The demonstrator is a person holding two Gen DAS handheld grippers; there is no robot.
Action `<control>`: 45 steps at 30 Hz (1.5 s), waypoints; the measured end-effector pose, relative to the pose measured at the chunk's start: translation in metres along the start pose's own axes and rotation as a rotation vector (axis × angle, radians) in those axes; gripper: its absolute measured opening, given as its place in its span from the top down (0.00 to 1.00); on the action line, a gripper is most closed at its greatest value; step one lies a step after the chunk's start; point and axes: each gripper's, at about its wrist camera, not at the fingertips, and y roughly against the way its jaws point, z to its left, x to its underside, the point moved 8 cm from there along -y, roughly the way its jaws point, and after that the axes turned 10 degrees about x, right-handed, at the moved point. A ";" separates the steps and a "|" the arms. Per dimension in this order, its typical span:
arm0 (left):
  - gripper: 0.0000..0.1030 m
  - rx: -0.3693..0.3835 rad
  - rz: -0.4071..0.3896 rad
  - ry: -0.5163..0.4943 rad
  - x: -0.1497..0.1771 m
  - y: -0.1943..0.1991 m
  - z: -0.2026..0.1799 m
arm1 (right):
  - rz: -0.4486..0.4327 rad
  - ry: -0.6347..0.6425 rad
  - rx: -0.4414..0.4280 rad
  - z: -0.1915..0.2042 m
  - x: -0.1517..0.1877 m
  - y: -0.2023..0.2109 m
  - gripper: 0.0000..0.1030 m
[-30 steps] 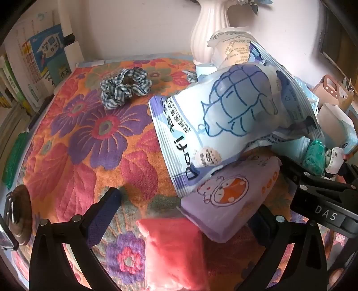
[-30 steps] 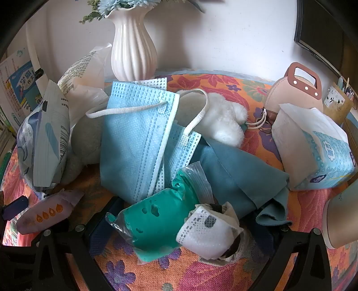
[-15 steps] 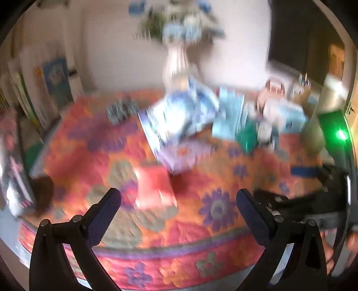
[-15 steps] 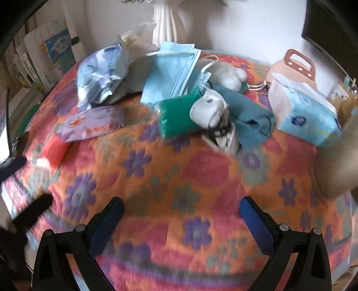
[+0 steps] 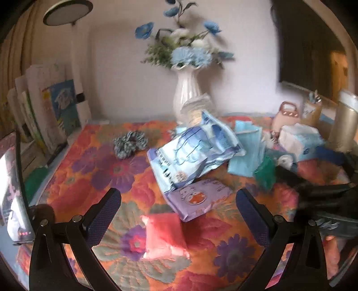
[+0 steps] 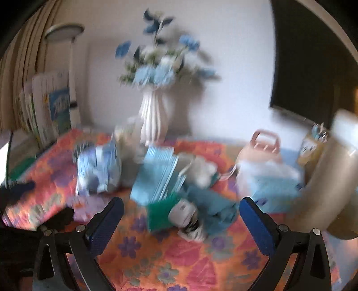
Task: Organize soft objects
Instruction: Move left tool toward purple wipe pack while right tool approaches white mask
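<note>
Blue-padded jaws of both grippers (image 5: 178, 212) (image 6: 181, 219) gape wide above the floral cloth (image 5: 94, 179).

Right-wrist view motion-blurred, masks (image 6: 156, 179) indistinct

Plain white wall (image 5: 125, 73) at the back, with a white ribbed vase (image 5: 186, 94) of blue and white flowers standing against it. The bench is covered by an orange floral cloth (image 5: 94, 176). Books (image 5: 51, 107) lean upright on the left, beside beige curtains (image 5: 15, 60). A dark panel (image 5: 308, 49) hangs on the right, and a round lamp head (image 5: 67, 11) sits up top.
</note>
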 end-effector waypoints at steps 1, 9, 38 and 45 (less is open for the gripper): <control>0.01 0.015 -0.009 0.000 0.001 0.000 -0.001 | 0.019 0.017 0.004 0.001 0.001 0.001 0.00; 0.01 0.047 -0.001 0.015 0.015 -0.002 -0.004 | 0.076 -0.031 -0.045 -0.006 0.010 -0.007 0.00; 0.01 0.169 0.127 0.225 0.022 -0.020 0.026 | 0.095 -0.147 -0.114 -0.029 0.010 -0.011 0.00; 0.01 0.200 0.136 0.197 0.021 -0.019 0.020 | 0.128 -0.153 -0.108 -0.035 0.012 -0.012 0.00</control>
